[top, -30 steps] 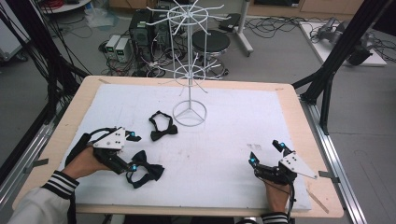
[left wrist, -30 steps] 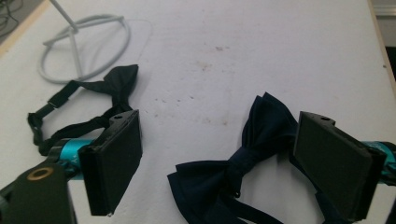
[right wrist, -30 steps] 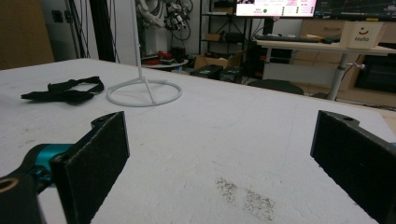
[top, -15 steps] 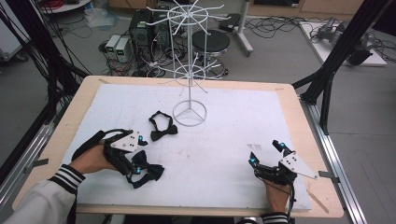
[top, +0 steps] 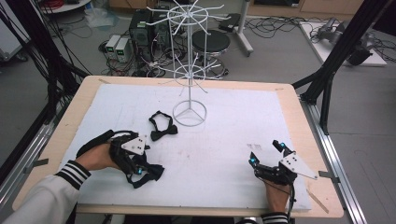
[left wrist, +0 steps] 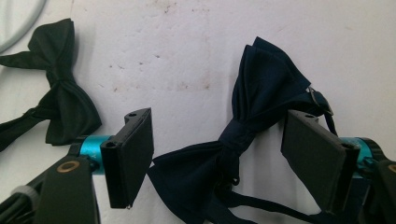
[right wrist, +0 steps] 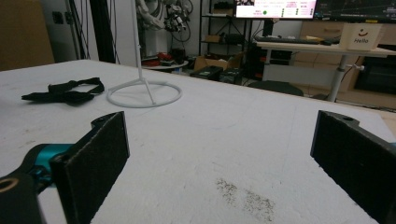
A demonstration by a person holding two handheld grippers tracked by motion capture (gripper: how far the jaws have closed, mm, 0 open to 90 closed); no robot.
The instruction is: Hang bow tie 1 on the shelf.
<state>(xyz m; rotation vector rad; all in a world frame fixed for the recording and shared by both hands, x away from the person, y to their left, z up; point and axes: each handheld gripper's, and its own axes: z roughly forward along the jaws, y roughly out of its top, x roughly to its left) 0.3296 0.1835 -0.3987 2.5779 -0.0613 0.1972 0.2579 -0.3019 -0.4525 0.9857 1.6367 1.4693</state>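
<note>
Over the navy bow tie (left wrist: 243, 135), left gripper (left wrist: 219, 158) fingers have been closing.

My left gripper (top: 138, 164) sits at the near left of the table (top: 84, 100), its jaws on either side of a bow tie (left wrist: 233, 140) lying on the white mat (top: 233, 140). A second bow tie (top: 162, 127) lies farther back, just left of the wire stand (top: 189, 112) at the mat's middle rear. My right gripper (top: 266, 154) rests at the near right, well apart from everything.
</note>
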